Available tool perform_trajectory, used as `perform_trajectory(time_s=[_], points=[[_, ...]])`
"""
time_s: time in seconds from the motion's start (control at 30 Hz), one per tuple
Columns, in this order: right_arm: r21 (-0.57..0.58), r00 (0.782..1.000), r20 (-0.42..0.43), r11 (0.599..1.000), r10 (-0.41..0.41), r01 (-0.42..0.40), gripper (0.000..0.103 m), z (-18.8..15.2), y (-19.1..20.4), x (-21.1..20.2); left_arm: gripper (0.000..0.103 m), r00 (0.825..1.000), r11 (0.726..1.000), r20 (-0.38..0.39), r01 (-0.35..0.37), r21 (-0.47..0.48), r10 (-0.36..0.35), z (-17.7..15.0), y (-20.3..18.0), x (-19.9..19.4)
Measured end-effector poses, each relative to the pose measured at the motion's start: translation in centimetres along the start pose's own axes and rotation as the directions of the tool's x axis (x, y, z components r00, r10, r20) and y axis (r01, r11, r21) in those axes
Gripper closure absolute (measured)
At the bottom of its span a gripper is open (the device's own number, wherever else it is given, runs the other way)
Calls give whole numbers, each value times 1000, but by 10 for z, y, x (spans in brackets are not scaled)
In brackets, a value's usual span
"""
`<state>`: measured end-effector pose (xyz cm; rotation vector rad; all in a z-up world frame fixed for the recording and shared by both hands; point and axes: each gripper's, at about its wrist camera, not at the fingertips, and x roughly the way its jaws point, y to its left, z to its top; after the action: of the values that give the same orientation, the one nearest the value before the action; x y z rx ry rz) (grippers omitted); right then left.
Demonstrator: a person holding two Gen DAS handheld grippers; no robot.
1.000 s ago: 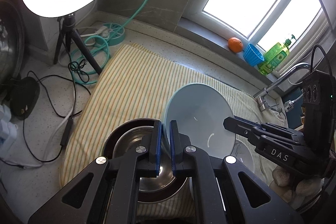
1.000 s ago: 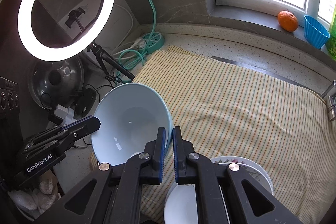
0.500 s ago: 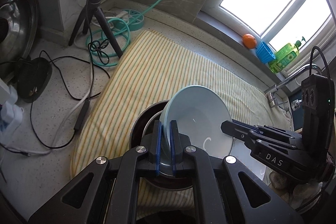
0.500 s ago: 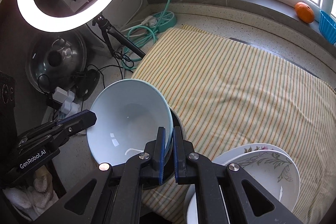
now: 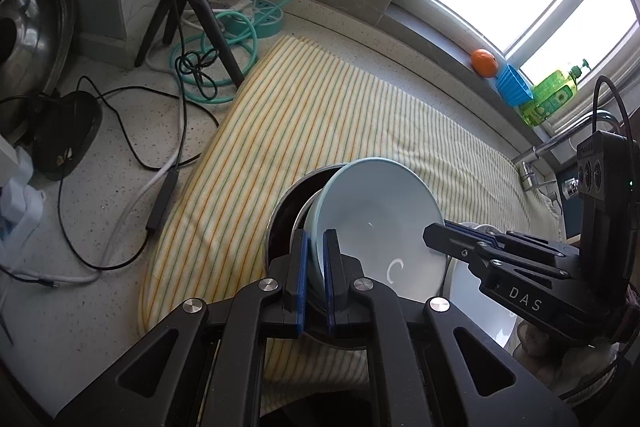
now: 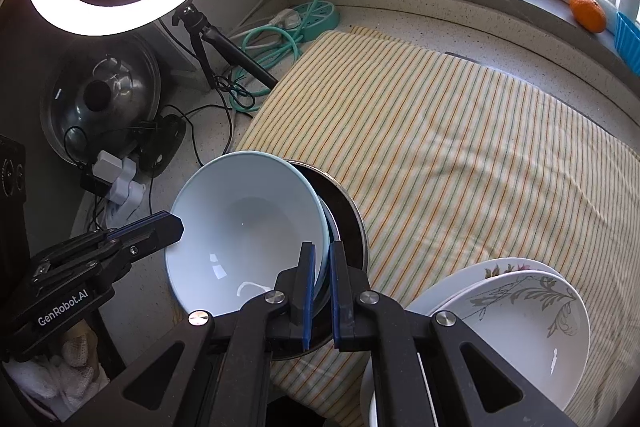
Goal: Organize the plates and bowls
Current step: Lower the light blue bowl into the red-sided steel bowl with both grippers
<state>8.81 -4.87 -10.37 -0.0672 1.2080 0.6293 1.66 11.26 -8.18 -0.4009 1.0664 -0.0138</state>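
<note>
On the striped cloth (image 6: pixel 460 147): pale blue bowl (image 5: pixel 380 223), tilted over metal bowl (image 5: pixel 286 211).
Left gripper (image 5: pixel 315 283): clamped on bowl's rim.
Right gripper (image 6: pixel 322 291): clamped opposite.
Right view only: floral plates (image 6: pixel 516 311), perhaps stacked.

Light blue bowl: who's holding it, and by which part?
Both claws hold the light blue bowl by its rim, on opposite sides: left claw shut on one edge, right claw on the other.
</note>
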Motion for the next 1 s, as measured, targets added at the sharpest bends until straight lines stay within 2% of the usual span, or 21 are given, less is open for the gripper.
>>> perform_trajectory(time_s=[0.43, 1.0], points=[[-2, 1000, -23, 1000, -11, 11, 96, -1, 0, 9, 97, 999, 1000, -38, -5, -5, 5, -5, 5, 11], [-21, 1000, -29, 1000, -11, 10, 94, 1, 0, 10, 97, 999, 1000, -45, -9, 5, 9, -3, 3, 14]])
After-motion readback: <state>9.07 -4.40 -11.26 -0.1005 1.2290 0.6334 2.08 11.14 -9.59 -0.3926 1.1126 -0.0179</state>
